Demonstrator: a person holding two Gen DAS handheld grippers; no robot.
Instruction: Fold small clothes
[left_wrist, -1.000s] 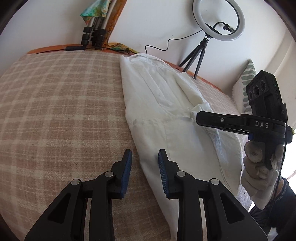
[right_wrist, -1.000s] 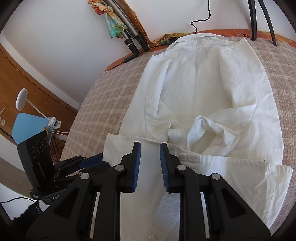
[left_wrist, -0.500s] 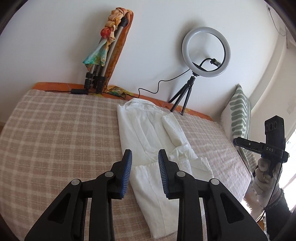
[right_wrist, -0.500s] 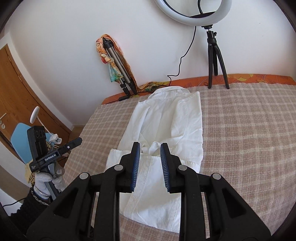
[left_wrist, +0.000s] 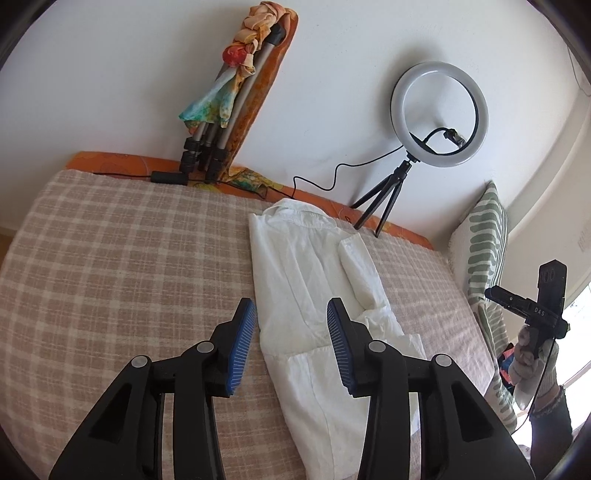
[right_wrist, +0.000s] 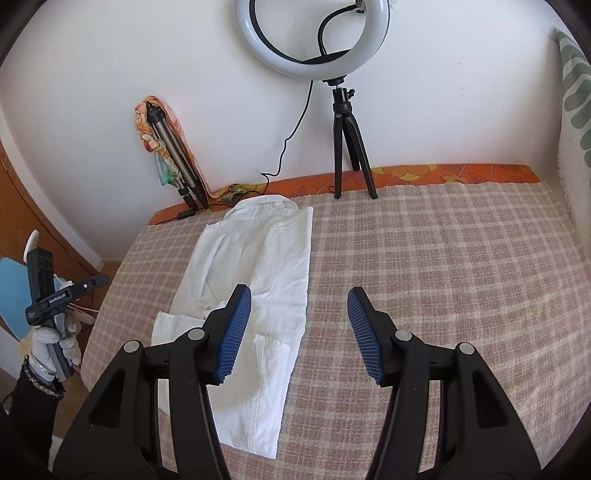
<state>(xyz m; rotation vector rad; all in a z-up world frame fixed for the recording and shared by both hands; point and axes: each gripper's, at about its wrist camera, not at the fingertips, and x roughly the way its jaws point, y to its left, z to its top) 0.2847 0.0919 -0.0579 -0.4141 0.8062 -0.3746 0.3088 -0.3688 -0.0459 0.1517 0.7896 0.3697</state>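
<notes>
A white shirt (left_wrist: 306, 280) lies lengthwise on the checked bedspread (left_wrist: 129, 277), sides folded in to a narrow strip, collar toward the wall; it shows again in the right wrist view (right_wrist: 255, 288). My left gripper (left_wrist: 291, 325) hovers well above its lower part, jaws opening, nothing between them. My right gripper (right_wrist: 299, 321) hangs high over the shirt's right edge, jaws also opening and empty. Each gripper shows in the other's view, held by a gloved hand off the bed's side: the right gripper (left_wrist: 532, 314) and the left gripper (right_wrist: 62, 291).
A ring light on a black tripod (left_wrist: 436, 122) stands at the head of the bed, its cable trailing along the wall. Folded tripods wrapped in colourful cloth (left_wrist: 229, 99) lean on the wall. A striped pillow (left_wrist: 484, 251) sits at the right.
Both grippers rose and pulled back from the shirt, so the whole bed now shows. Their jaws went from nearly closed to spread apart. The shirt lies folded into a narrow strip.
</notes>
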